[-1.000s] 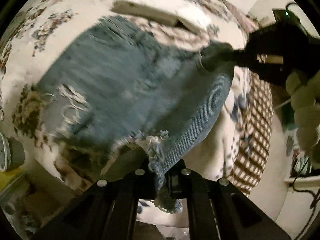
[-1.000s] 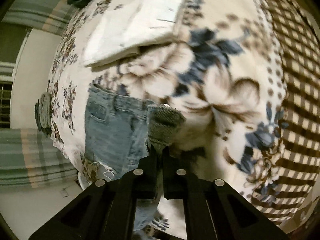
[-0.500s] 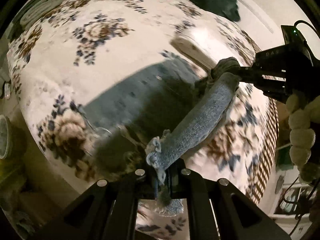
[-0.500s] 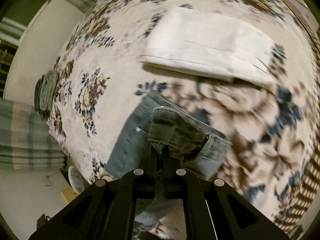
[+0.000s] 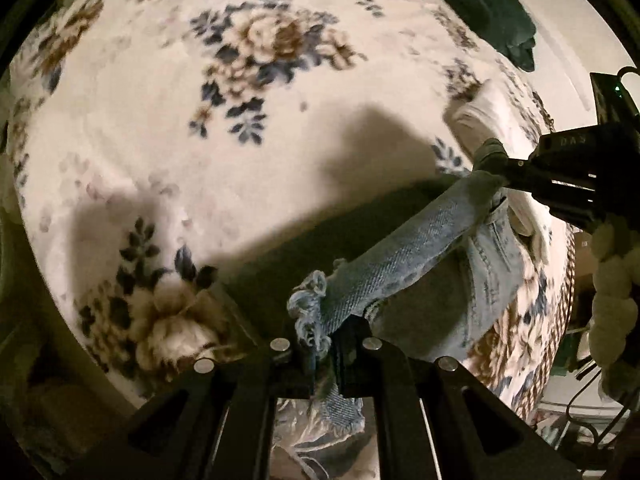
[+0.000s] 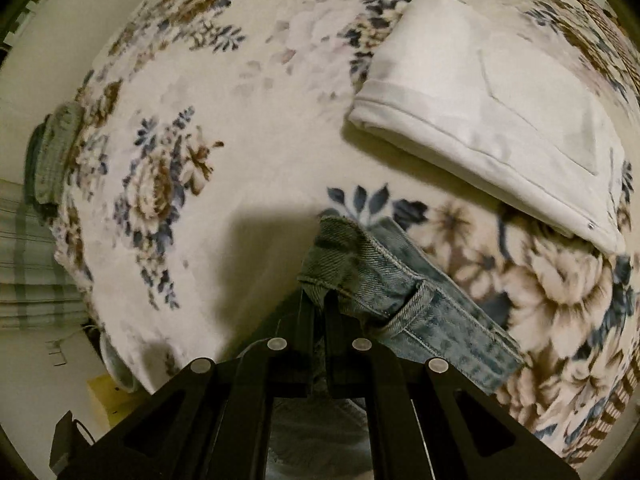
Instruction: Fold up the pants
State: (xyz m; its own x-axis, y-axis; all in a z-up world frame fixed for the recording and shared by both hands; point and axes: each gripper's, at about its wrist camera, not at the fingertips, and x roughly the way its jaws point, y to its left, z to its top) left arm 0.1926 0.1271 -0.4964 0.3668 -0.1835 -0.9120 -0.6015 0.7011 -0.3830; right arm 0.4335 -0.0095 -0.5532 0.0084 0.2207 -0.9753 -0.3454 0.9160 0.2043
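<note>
- Floral fleece blanket (image 5: 168,168) covers the bed, with a folded white garment (image 6: 492,120) lying on it and a dark green cloth (image 5: 492,12) at the far edge.
- Denim shorts (image 5: 404,252) hang lifted above the blanket, stretched taut between the two tools and casting a broad shadow beneath.
- Left tool (image 5: 326,356) is pinched narrow on the frayed hem; loose threads bunch just above its fingers.
- Right tool (image 6: 318,312) is clamped narrow on the waistband corner, beside a belt loop; the rest of the waistband trails away toward the white garment.
- Seen from the left wrist, the right tool (image 5: 516,176) sits just in front of the white garment, with the denim span running from it to the hem.
- Denim should handle as soft but fairly heavy and stiff for cloth: it drapes without slipping, and the seamed waistband and hem look like the firmest places to hold. The frayed edge could pull loose under tension.
- Compared with one second ago, the shorts have left the blanket, where they lay spread flat, and have been raised and drawn into a narrow band.
- Half a second ago, part of them was still resting on the blanket; now only shadow shows there, and both tools keep their grip.
</note>
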